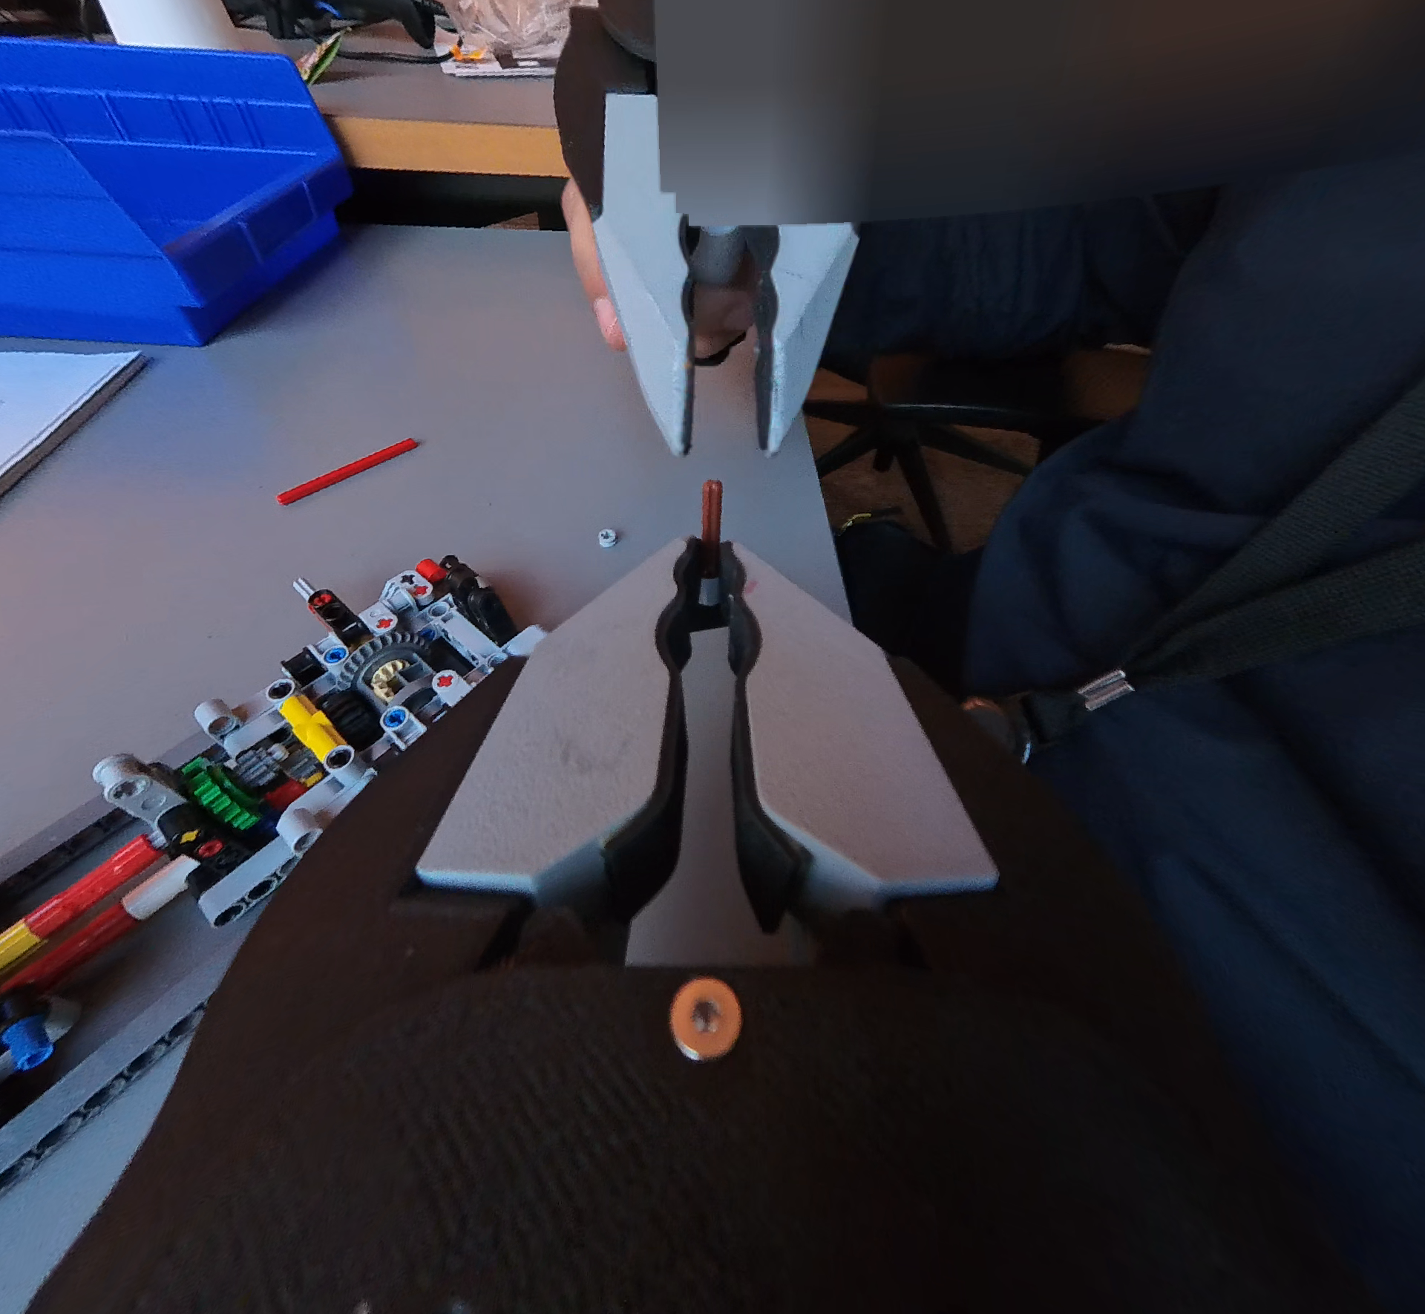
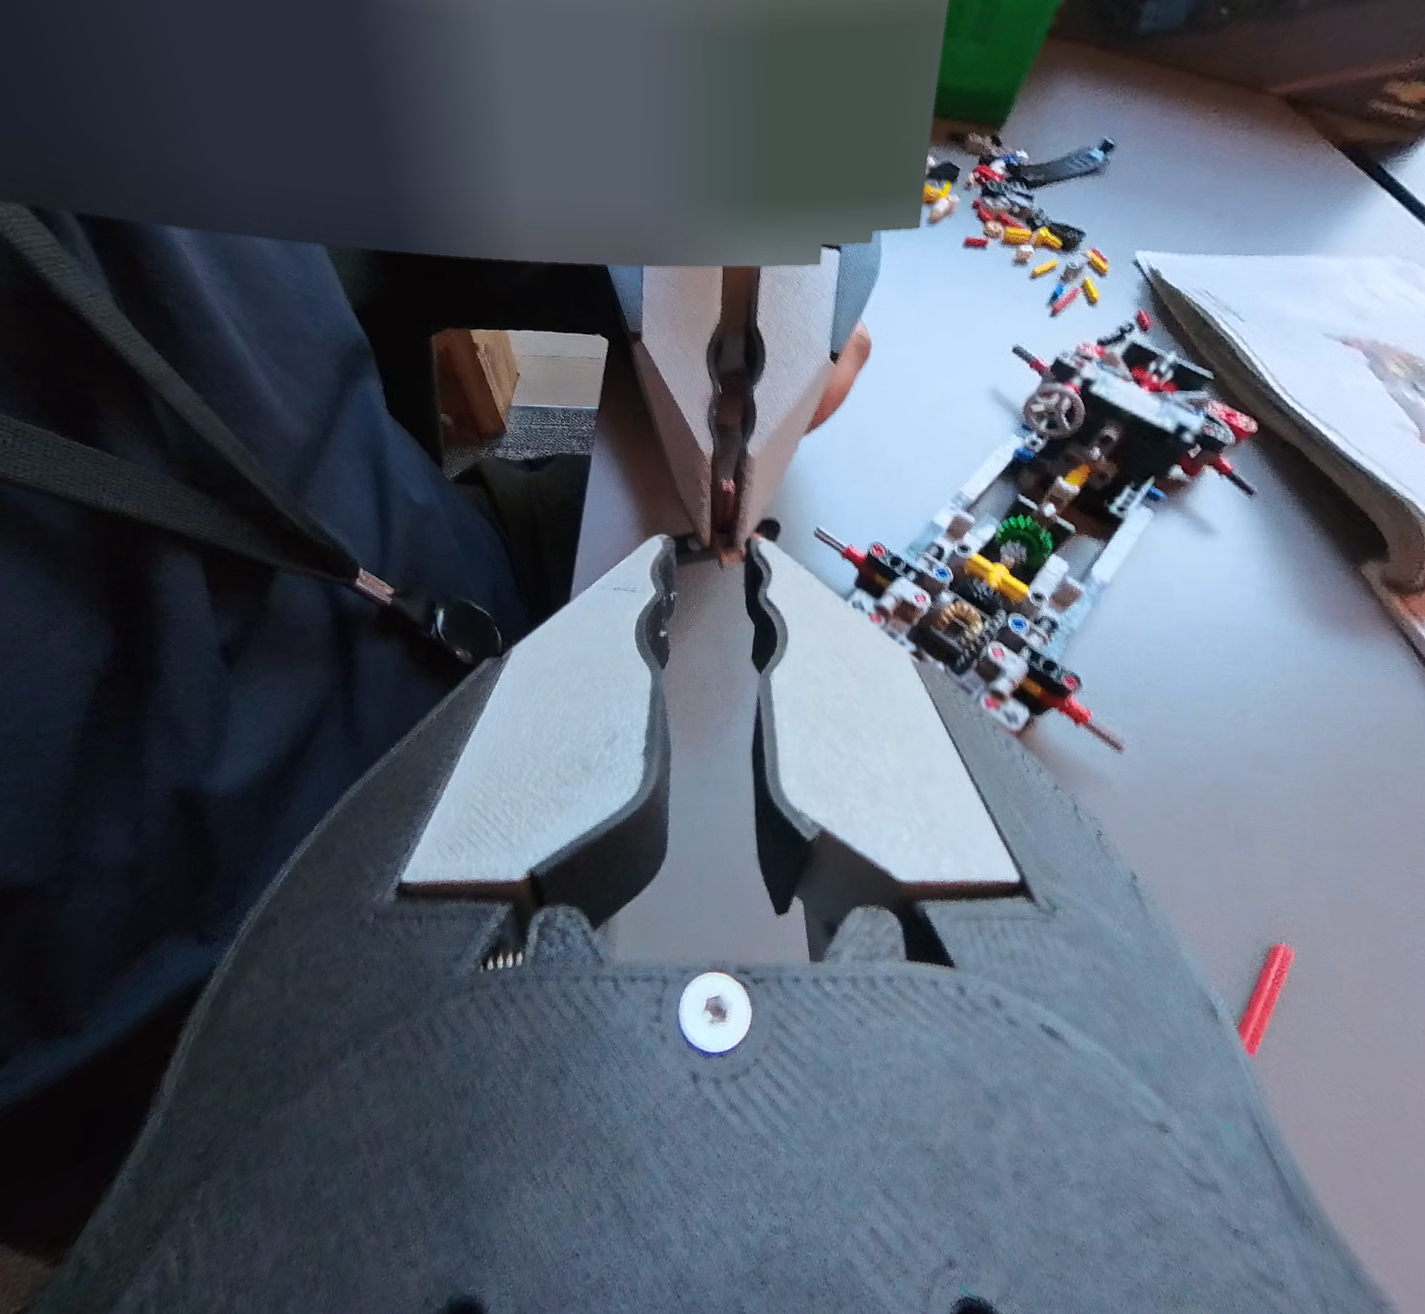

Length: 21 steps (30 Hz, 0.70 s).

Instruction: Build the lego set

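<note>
Two grippers face each other tip to tip at frame centre. The left gripper [image 1: 710, 552] pinches one reddish-brown axle [image 1: 711, 517] carrying a grey bush, its end poking out toward the right gripper [image 1: 725, 450], whose fingers stand apart on nothing. On the grey table [image 1: 478, 367] lie one brick-built chassis [image 1: 339, 698], one red rod [image 1: 347, 471] and one small grey bush [image 1: 608, 538]. One blue bin [image 1: 154, 182] is cut off at upper left; a blur patch hides the upper right.
</note>
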Available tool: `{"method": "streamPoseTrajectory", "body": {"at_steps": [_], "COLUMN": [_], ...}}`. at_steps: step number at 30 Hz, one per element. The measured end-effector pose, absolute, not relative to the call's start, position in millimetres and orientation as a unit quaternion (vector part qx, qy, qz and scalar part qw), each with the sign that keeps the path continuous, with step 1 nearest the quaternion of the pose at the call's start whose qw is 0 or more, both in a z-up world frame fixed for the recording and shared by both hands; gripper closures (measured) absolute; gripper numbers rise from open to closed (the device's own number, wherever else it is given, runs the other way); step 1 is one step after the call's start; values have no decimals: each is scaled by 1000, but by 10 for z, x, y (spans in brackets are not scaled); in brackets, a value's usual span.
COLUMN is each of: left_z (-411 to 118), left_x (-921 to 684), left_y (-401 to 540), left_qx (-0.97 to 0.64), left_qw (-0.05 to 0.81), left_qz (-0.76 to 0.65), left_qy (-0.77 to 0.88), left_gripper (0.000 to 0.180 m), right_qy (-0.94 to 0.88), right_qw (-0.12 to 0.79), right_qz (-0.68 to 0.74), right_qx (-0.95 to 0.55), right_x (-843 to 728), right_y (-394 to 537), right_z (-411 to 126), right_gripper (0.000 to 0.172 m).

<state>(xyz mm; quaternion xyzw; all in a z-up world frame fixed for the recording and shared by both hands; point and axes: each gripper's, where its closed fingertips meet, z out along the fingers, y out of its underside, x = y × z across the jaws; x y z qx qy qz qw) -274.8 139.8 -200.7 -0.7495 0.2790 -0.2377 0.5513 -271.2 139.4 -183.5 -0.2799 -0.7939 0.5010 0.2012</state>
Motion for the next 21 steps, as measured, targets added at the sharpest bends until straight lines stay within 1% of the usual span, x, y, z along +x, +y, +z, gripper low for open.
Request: {"method": "streamPoseTrajectory", "body": {"at_steps": [9, 11, 21], "left_z": [-1973, -1964, -1980], "left_x": [-2640, -2648, -2718], "left_y": [1326, 1327, 1403], "left_qx": [-731, -730, -745], "left_qw": [556, 557, 561], "left_qz": [-249, -252, -232], "left_qy": [307, 304, 277], "left_gripper": [180, 180, 180], "right_qy": [-811, -811, -798], "right_qw": [210, 214, 217], "right_qz": [493, 496, 500], "right_qx": [-235, -226, -258], "right_x": [-2777, -2770, -2842], "right_y": [1221, 1213, 1285], "right_z": [-1788, -1777, -1796], "right_gripper": [166, 170, 171]}}
